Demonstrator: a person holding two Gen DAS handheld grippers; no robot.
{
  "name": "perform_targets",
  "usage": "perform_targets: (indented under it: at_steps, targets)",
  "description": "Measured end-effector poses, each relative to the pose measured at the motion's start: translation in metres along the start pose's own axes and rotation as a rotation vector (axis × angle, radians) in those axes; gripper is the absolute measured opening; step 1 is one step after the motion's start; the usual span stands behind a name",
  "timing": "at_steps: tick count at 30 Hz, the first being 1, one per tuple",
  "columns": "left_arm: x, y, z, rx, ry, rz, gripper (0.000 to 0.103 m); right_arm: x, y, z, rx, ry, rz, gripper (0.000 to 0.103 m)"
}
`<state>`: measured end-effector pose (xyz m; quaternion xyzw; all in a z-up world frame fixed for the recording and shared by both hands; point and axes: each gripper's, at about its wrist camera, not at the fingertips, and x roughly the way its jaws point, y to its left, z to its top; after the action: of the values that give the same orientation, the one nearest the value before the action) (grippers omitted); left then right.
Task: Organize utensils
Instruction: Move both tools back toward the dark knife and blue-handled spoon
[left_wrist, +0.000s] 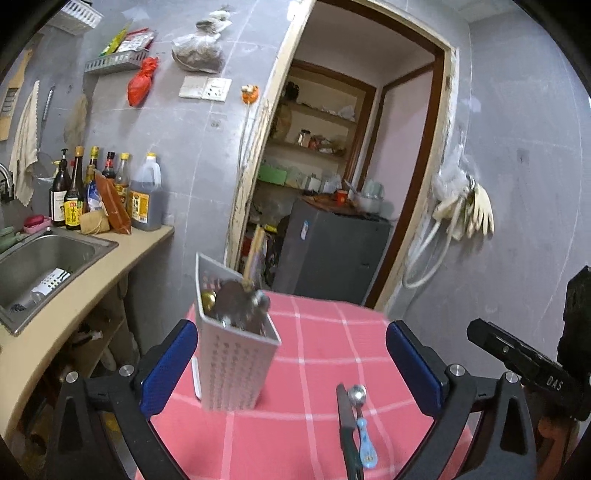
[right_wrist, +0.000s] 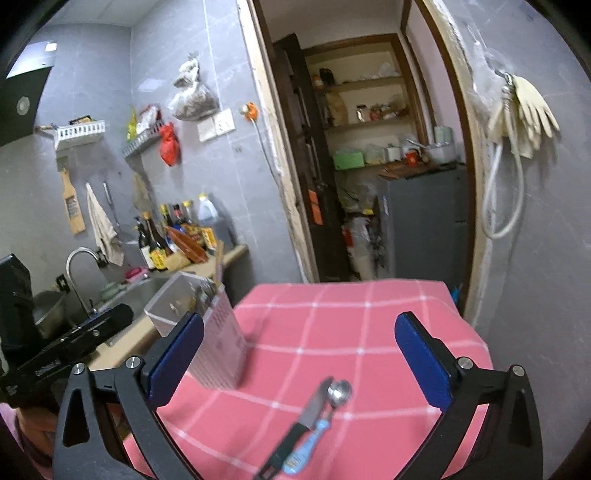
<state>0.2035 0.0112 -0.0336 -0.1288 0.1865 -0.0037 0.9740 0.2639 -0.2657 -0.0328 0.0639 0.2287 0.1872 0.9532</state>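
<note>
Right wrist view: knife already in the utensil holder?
No, the knife lies flat on the pink tablecloth beside the spoon.

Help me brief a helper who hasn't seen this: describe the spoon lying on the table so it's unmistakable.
Find the pink checked tablecloth. To the right of the perforated utensil holder two utensils lie side by side. The spoon has a round metal bowl and light blue handle; the knife beside it is dark-handled.

Grey tiled wall (left_wrist: 524, 122), wood-framed doorway (left_wrist: 436, 177), steel sink (left_wrist: 44, 258), beige counter (left_wrist: 122, 251)

steel sink (left_wrist: 44, 258) at left, sauce bottles (left_wrist: 74, 192) on counter, grey fridge (left_wrist: 332, 254) thru doorway, gloves (left_wrist: 476, 210) on wall
</note>
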Motion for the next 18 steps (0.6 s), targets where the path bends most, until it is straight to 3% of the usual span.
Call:
perform_targets:
  at_steps: [18]
  targets:
    - [0.029, -0.025, -0.049, 0.028, 0.152, -0.016, 0.103, 0.018, -0.048, -0.047, 0.056, 0.159, -0.034, 0.102]
